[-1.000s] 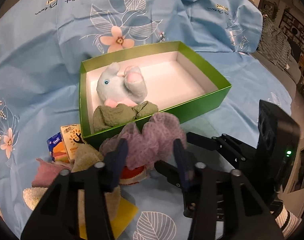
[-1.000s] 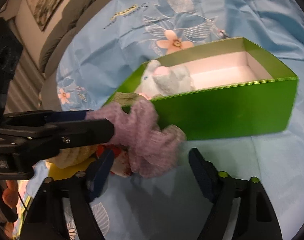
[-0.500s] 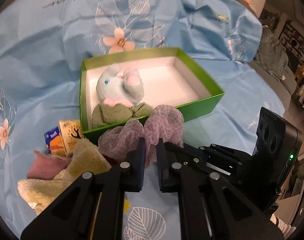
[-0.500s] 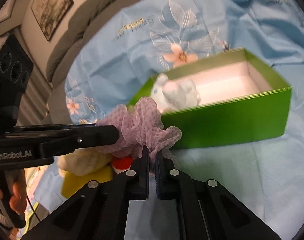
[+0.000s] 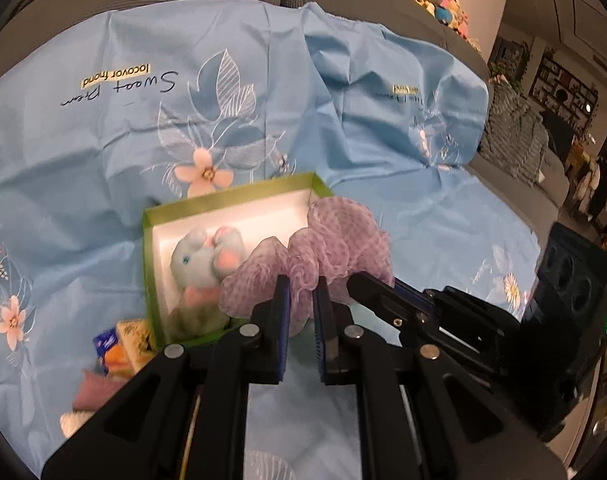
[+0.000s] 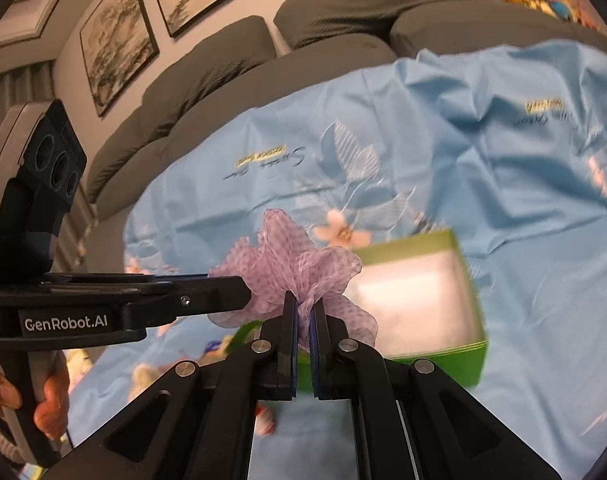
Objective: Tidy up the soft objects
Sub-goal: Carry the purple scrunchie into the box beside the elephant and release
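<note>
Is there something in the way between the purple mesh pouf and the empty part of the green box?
Nothing visible. The purple mesh pouf, held by both grippers, hangs above the green box. The grey plush toy fills only its near-left end; the white floor beyond is bare.

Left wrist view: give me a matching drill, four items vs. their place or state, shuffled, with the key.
Items:
1. purple mesh pouf
2. grey plush toy
3. green box
4. snack packets

Places/states:
A. lying inside the box
B. pinched by both tongs, left and right
C. on the sheet outside the box
D. open, white inside, on the blue sheet

Pairs: 1-B, 2-A, 3-D, 4-C
</note>
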Tool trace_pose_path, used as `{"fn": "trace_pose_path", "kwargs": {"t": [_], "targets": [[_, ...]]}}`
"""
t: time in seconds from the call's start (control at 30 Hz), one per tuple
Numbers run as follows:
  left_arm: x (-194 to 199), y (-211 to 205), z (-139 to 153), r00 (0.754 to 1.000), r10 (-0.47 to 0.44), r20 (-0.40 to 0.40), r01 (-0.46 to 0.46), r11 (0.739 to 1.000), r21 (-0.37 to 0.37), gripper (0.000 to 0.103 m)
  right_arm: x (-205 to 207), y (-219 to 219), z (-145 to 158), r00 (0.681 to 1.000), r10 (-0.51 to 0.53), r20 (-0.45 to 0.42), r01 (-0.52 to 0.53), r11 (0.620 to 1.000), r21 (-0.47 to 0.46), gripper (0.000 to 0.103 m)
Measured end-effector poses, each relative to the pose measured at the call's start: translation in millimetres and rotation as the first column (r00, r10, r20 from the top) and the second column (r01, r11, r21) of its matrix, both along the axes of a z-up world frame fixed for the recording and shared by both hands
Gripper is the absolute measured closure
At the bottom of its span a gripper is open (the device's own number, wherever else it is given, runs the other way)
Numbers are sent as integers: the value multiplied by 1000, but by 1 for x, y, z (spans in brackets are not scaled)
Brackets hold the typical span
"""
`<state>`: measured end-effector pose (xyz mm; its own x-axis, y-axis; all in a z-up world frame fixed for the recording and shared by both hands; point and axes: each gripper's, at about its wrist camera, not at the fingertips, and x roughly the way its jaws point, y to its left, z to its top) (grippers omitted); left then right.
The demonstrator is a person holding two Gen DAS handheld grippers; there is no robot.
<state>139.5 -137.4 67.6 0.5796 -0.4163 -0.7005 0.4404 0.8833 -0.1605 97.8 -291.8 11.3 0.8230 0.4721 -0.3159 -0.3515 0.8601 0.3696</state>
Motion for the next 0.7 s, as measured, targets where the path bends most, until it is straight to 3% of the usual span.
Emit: {"fn": "trace_pose_path", "kwargs": {"t": [0.13, 0.37, 0.43, 0.47, 0.5, 0.53, 0.57, 0.6, 0.7], "targets": [[26, -9, -3, 1000, 25, -3, -25, 1000, 14, 91, 23, -5, 3, 999, -47, -9, 46, 998, -47, 97], [74, -15, -42, 991, 92, -101, -88, 995, 43, 91, 69, 2, -22, 990, -80, -113, 64, 988, -137, 97], [81, -15, -52, 987, 106, -122, -99, 993, 63, 80, 79, 5, -29, 986, -89, -141, 64, 983, -170, 95], [84, -16, -57, 985, 112, -131, -103, 992, 72, 66, 81, 6, -31, 984, -93, -151, 65, 981, -183, 92], [86, -16, -60, 984, 120, -132, -110, 991, 79, 47, 84, 8, -34, 982, -102, -161, 68, 976, -206, 85], [87, -15, -61, 984, 125, -131, -114, 990, 86, 39, 85, 8, -36, 981, -107, -163, 70, 974, -217, 80], [87, -15, -62, 984, 129, -125, -118, 989, 91, 33, 85, 8, -37, 980, -112, -164, 73, 971, -226, 65], [86, -15, -62, 984, 129, -119, -119, 989, 91, 33, 84, 7, -38, 979, -117, -164, 77, 970, -230, 54], [82, -14, -59, 987, 130, -93, -118, 986, 117, 33, 80, 2, -38, 978, -135, -160, 96, 968, -232, 48]]}}
